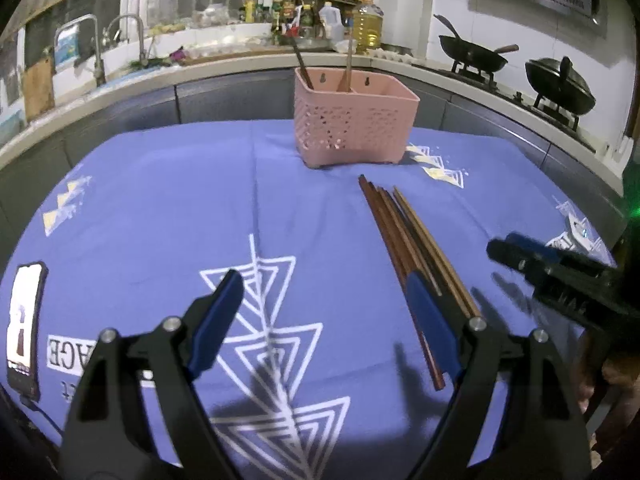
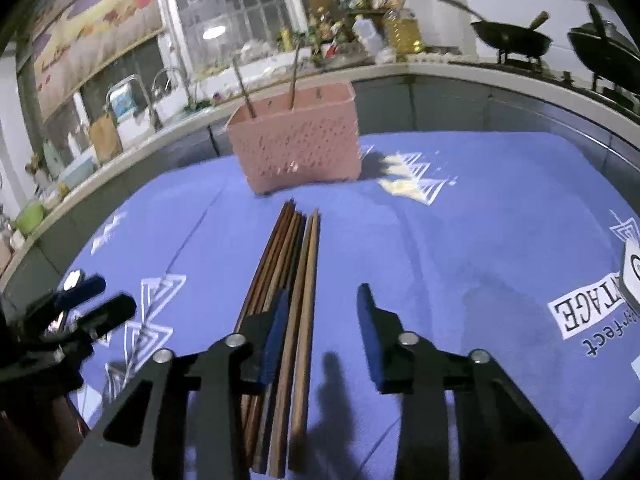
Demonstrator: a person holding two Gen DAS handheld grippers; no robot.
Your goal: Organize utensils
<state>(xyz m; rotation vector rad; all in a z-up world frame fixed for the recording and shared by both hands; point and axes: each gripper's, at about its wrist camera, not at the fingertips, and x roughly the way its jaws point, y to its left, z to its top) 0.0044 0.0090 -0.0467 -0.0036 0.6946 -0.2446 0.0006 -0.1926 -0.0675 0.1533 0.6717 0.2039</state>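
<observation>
Chopsticks [image 2: 288, 280]: loose bundle flat on desk [image 1: 160, 200], before pink holder [image 1: 352, 128].
Handling: likely light, stiff, prone to roll; grip mid-length.
Left hand-held gripper [image 1: 320, 320]: apart, empty.
Right hand-held gripper [image 2: 322, 320]: apart, straddling the outer chopsticks.

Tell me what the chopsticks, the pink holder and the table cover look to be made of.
Chopsticks: probably wood, brown with straight grain-like streaks and a dull sheen.
Pink holder: likely moulded plastic, matte, with a regular punched lattice and hanging slots.
Table cover: seemingly woven cloth, blue with white printed triangles, showing fold creases.
</observation>
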